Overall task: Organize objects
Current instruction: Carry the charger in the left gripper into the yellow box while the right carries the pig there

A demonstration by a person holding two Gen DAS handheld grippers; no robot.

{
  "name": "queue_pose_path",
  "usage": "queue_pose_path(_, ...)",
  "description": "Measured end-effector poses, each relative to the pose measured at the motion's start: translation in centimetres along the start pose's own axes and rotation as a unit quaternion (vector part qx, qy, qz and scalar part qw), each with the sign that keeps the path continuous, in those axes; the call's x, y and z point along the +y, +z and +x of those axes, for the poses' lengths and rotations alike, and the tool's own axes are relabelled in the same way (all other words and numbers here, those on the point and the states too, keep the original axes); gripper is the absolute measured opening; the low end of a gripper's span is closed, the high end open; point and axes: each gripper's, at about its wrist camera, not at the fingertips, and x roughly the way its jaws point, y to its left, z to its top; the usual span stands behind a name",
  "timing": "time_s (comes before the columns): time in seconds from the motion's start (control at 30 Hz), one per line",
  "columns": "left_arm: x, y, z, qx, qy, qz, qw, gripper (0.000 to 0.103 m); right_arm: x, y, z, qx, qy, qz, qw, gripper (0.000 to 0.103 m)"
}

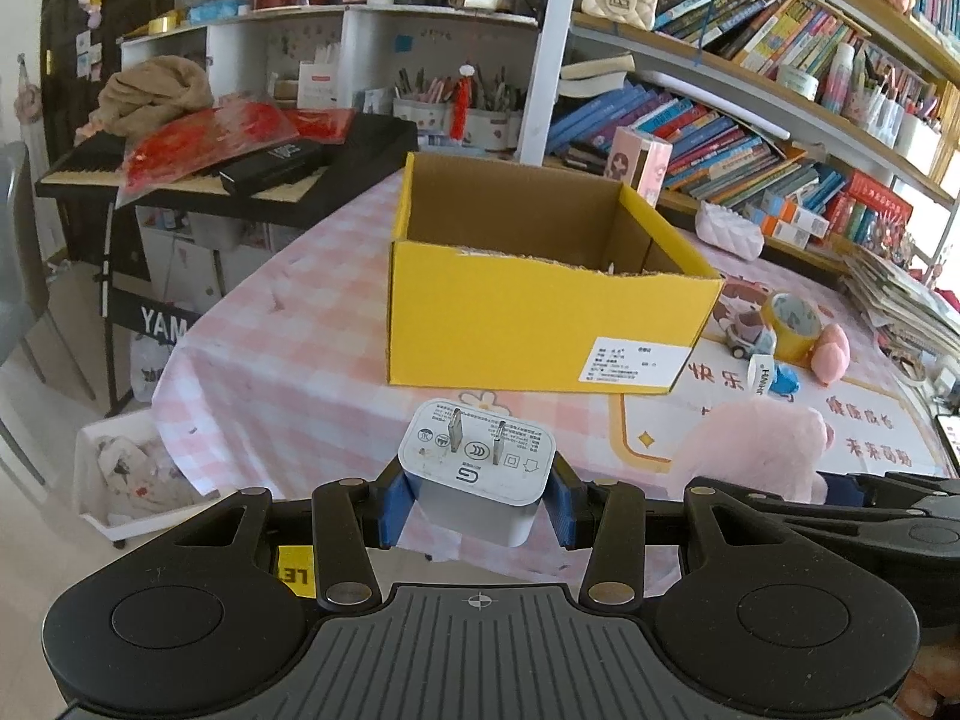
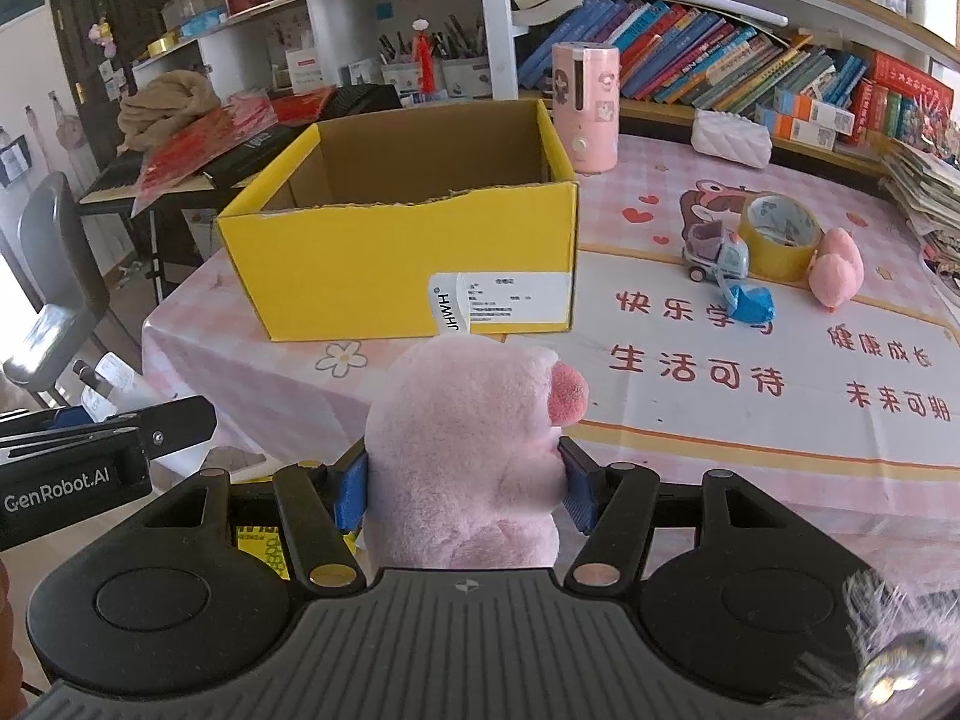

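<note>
Here yellow box (image 2: 396, 264) looks nearly empty inside.

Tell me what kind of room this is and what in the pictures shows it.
Most likely a child's study or playroom at home. Shelves packed with books line the wall, cups of pens stand nearby, a keyboard piano sits to one side, and small toys lie on the pink checked tablecloth.
</note>
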Motion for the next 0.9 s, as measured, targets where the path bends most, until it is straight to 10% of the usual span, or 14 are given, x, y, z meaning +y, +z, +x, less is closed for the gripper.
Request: queue_pose_path(0.9, -0.3, 3.3, 1.2, -0.029, 0.004, 0.005, 0.9995, 0.043, -0.3, 3.3, 1.9, -0.01, 0.02, -0.004, 1.0, 0.059)
